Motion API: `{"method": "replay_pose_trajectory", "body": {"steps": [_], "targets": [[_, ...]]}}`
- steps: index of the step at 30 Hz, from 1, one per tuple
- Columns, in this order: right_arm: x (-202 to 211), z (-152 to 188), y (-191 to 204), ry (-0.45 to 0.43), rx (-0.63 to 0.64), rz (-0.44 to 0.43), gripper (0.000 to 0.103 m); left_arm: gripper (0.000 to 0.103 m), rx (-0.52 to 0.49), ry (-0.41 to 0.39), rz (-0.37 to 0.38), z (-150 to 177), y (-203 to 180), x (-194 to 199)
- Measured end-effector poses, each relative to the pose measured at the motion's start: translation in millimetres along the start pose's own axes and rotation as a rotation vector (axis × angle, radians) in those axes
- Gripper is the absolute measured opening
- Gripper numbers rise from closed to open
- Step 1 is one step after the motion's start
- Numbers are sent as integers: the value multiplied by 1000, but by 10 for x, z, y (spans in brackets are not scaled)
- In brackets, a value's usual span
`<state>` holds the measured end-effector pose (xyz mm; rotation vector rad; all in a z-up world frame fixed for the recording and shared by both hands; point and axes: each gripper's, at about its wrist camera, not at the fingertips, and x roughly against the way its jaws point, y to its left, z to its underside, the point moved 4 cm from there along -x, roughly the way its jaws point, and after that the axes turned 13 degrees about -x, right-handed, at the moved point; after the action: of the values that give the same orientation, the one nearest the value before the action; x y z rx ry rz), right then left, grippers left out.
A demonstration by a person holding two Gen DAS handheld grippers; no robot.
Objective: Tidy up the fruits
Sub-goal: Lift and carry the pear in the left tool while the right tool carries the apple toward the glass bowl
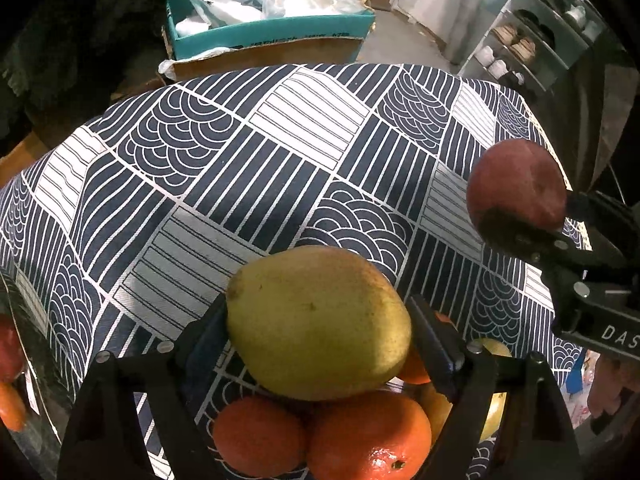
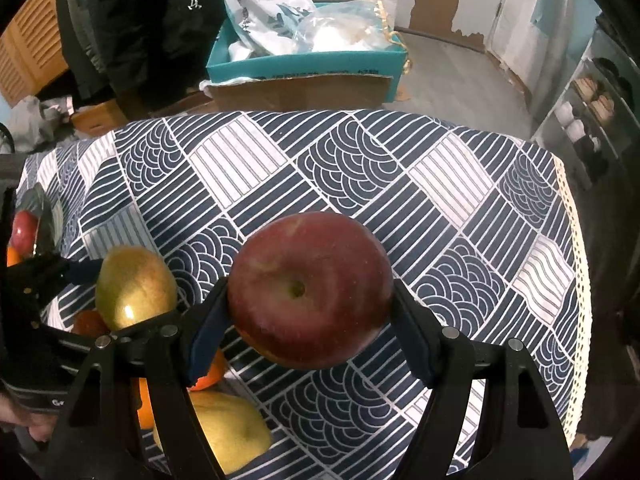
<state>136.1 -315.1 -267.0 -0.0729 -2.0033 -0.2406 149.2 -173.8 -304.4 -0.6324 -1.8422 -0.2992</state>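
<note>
My left gripper (image 1: pixel 318 320) is shut on a yellow-green mango (image 1: pixel 316 322) and holds it above a pile of fruit: oranges (image 1: pixel 368 436) and a yellow fruit (image 1: pixel 496 400) lie right below it. My right gripper (image 2: pixel 310 292) is shut on a red apple (image 2: pixel 310 290), held above the patterned tablecloth (image 2: pixel 360 184). The apple also shows at the right of the left wrist view (image 1: pixel 516 188). The mango shows at the left of the right wrist view (image 2: pixel 134 288), with an orange (image 2: pixel 210 372) and a yellow fruit (image 2: pixel 228 428) under it.
A red apple (image 2: pixel 24 232) and an orange (image 1: pixel 12 406) sit in clear packaging at the table's left edge. Beyond the table's far edge stands a teal box (image 2: pixel 304 64) with plastic bags on cardboard. A shoe rack (image 1: pixel 524 44) stands at the right.
</note>
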Motion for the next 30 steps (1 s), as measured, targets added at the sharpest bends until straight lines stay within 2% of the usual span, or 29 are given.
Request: {"method": "replay_pose_trajectory", "body": {"steps": [3,11,17,30], "targets": [[19,-6,25,-9,6,0,76,87,-21,-10,-53,6,0,34],[130,-52,67,-47,13,-1,76,87,-38,-70,-107,-14,9,255],[307,-95,142,-97,41,12,76,87,-41,-133,-157,-52,21,564],[729,-137,330,-184,77,-3,76,87,-18,-221,-206,-11,102,1099]]}}
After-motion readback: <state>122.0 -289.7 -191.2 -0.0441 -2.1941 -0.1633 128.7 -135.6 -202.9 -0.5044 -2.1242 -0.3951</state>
